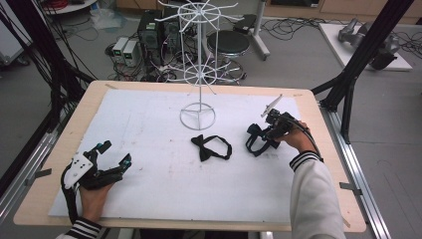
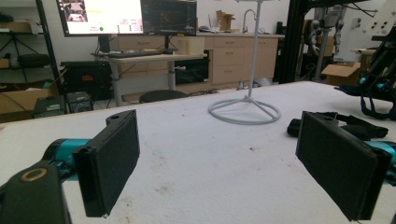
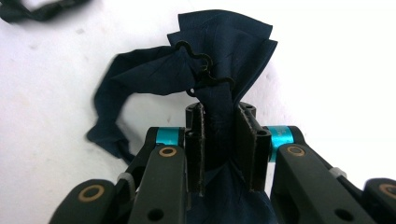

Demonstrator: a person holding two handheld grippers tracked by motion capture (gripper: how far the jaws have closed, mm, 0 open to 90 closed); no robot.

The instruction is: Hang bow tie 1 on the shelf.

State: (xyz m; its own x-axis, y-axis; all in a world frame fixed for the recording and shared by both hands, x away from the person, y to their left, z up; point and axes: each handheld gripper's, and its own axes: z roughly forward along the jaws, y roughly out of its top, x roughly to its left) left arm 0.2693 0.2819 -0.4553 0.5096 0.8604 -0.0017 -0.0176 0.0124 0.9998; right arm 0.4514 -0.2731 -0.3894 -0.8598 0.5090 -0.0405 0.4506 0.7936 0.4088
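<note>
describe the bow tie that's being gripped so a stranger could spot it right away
Start at the white wire stand on the white table mat. Right of its ring base, the right hand-held gripper is clamped on a dark navy bow tie. The other bow tie lies flat, untouched, mid-mat.

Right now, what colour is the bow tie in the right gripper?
Dark navy blue bow tie, clearest in the right gripper view.

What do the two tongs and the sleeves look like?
Both tongs, left and right, are black with teal collars near flat black pads. Brass-ringed pivots show on the links. The left carries a grey three-cornered plate, and black cables trail from both. The sleeves are white with black-striped cuffs.
</note>
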